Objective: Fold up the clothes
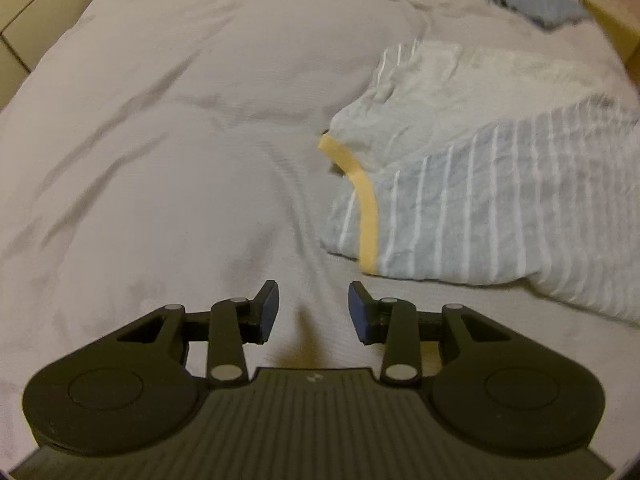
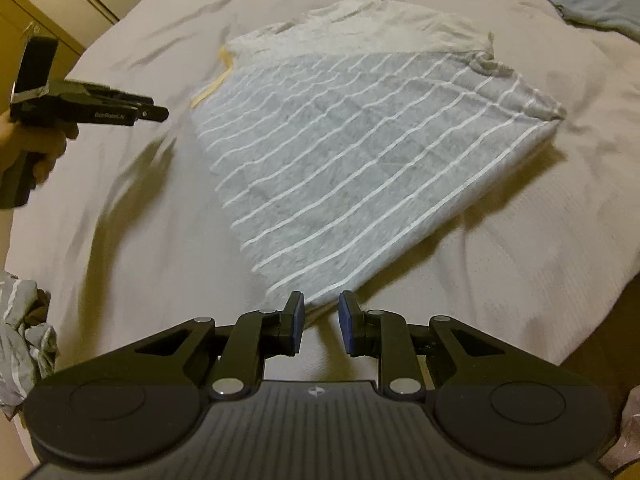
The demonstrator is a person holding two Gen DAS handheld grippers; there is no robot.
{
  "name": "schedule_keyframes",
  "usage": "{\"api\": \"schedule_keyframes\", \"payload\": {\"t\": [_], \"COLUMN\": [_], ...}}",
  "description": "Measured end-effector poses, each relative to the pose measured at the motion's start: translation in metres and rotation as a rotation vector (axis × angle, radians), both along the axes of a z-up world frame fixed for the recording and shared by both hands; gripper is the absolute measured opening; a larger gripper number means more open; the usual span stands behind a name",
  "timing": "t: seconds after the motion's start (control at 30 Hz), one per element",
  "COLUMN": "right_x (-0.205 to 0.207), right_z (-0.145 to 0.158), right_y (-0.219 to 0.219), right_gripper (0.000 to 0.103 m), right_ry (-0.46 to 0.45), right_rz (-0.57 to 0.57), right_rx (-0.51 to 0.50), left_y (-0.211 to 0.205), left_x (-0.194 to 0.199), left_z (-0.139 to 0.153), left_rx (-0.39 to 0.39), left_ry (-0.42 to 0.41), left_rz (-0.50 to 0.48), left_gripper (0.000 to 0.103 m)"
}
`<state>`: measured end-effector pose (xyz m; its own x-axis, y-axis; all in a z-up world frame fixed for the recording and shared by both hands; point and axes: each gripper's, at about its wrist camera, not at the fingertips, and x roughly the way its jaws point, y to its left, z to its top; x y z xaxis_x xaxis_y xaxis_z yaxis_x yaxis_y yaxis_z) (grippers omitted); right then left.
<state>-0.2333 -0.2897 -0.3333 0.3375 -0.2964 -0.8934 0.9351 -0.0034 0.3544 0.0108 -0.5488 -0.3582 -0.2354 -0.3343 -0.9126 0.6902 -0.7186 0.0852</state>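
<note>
The folded grey shirt with white stripes and a yellow neckband [image 2: 352, 160] lies on the pale grey bed [image 1: 160, 140]. Left tool [image 1: 313, 312] gapes empty, shirt at two o'clock; right tool [image 2: 321, 322], part-open and empty, hovers by its near corner.

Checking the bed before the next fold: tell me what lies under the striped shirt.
The striped shirt lies folded on the grey bedsheet, which shows all around it. Its own lower layers, with yellow trim, sit beneath the top panel. Anything else under it is covered.
</note>
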Motion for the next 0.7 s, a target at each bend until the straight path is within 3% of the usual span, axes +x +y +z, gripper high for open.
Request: {"api": "schedule_keyframes", "payload": {"t": [0.17, 0.37, 0.57, 0.7], "right_x": [0.010, 0.015, 0.033, 0.049], "right_z": [-0.003, -0.001, 0.022, 0.012], "right_y": [0.001, 0.008, -0.006, -0.033], "right_gripper": [0.028, 0.028, 0.029, 0.032], "right_ry": [-0.001, 0.030, 0.078, 0.070], "right_rz": [-0.020, -0.036, 0.047, 0.087], "right_rx": [0.002, 0.017, -0.069, -0.088], "left_y": [0.008, -0.007, 0.005, 0.013], "left_x": [-0.018, -0.039, -0.034, -0.037], "left_z": [-0.011, -0.027, 0.000, 0.002], "left_rx": [0.046, -0.004, -0.070, -0.033], "left_ry": [0.039, 0.011, 0.050, 0.099], "left_rz": [-0.043, -0.069, -0.083, -0.128], "left_gripper": [0.034, 0.036, 0.035, 0.036]}}
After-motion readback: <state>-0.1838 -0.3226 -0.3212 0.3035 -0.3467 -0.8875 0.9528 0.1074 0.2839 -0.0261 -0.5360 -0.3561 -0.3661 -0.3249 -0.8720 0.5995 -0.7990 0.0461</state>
